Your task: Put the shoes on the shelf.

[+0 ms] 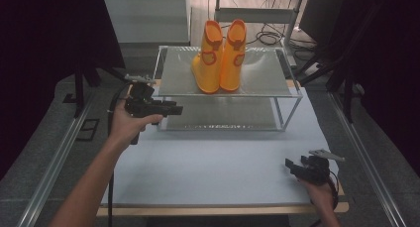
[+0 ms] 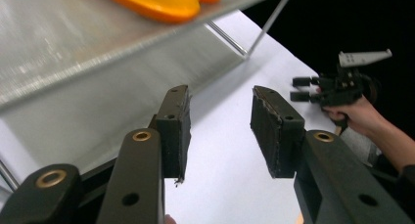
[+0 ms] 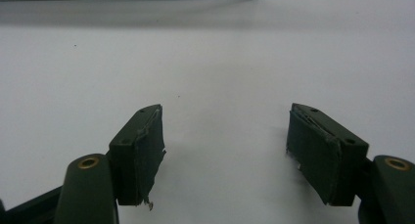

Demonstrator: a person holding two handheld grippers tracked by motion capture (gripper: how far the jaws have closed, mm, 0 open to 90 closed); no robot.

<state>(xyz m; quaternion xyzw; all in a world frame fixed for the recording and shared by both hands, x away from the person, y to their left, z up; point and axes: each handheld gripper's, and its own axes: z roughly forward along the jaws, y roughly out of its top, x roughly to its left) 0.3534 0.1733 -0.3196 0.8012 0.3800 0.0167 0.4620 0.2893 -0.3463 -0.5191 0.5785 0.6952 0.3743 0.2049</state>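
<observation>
A pair of orange rubber boots (image 1: 220,56) stands upright, side by side, on the top shelf of a two-level metal rack (image 1: 267,78) at the back of the table. Their soles (image 2: 161,1) show at the top of the left gripper view. My left gripper (image 1: 176,109) is raised beside the rack's left front corner, pointing right, open with nothing between its jaws (image 2: 220,128). My right gripper (image 1: 292,163) hovers low over the table near the front right corner, open and empty (image 3: 225,150). It also appears far off as the right gripper (image 2: 301,88) in the left gripper view.
The white table top (image 1: 218,162) stretches between the rack and the front wooden edge. Metal rails (image 1: 54,157) run along both sides of the table. Cables (image 1: 270,37) lie on the floor behind the rack.
</observation>
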